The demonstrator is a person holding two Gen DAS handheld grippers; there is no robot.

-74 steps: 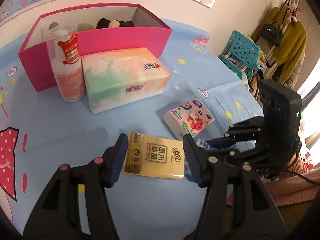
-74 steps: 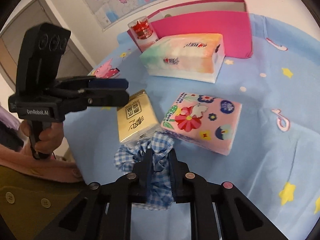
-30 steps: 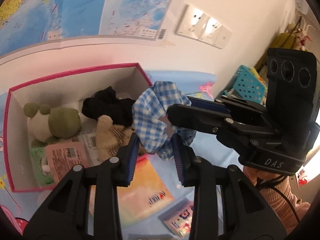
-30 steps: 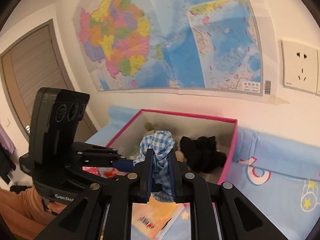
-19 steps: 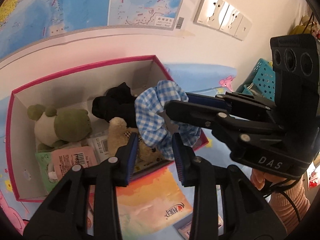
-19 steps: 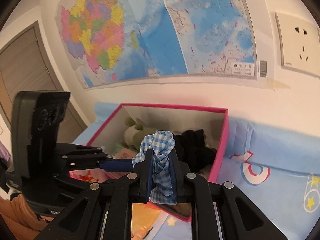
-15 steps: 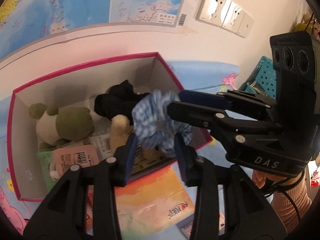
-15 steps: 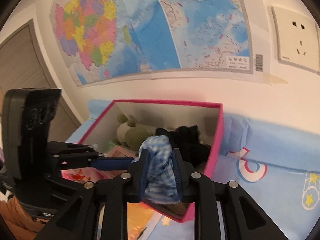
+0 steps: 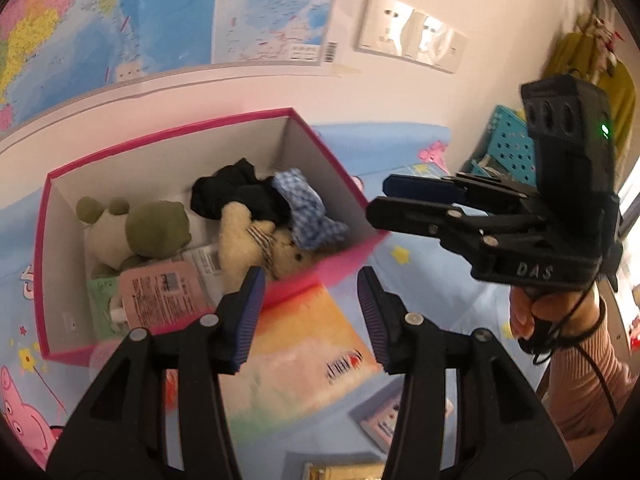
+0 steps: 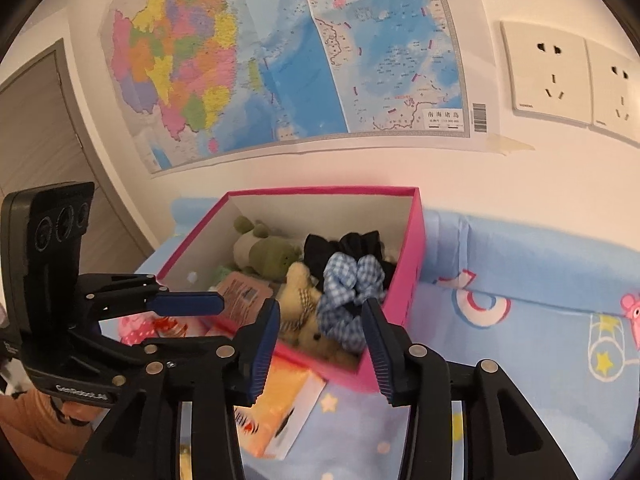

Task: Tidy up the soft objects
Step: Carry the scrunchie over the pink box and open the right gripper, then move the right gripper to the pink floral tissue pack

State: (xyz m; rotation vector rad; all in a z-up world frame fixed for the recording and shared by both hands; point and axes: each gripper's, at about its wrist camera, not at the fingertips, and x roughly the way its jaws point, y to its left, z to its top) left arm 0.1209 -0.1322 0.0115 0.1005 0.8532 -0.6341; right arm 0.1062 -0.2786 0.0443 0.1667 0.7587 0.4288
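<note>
The blue checked scrunchie [image 9: 308, 216] lies inside the pink box [image 9: 160, 136] at its right end, beside a black cloth [image 9: 236, 196] and a beige teddy bear [image 9: 256, 240]; it also shows in the right wrist view [image 10: 348, 296]. A green-and-white plush [image 9: 136, 228] and a pink pouch [image 9: 164, 292] are in the box too. My right gripper [image 10: 320, 340] is open and empty just above the box's near wall [image 10: 412, 248]. My left gripper [image 9: 310, 312] is open and empty over the box's front edge.
A pastel tissue pack [image 9: 296, 352] lies in front of the box on the blue cartoon tablecloth [image 10: 520, 280]. A small flowered tissue pack [image 9: 384, 420] and a yellow pack [image 9: 340, 472] lie nearer. A map and wall sockets [image 10: 560, 76] are behind.
My right gripper has opened and let the scrunchie drop into the box. My left gripper has opened wider. Both grippers have drawn back a little from the box.
</note>
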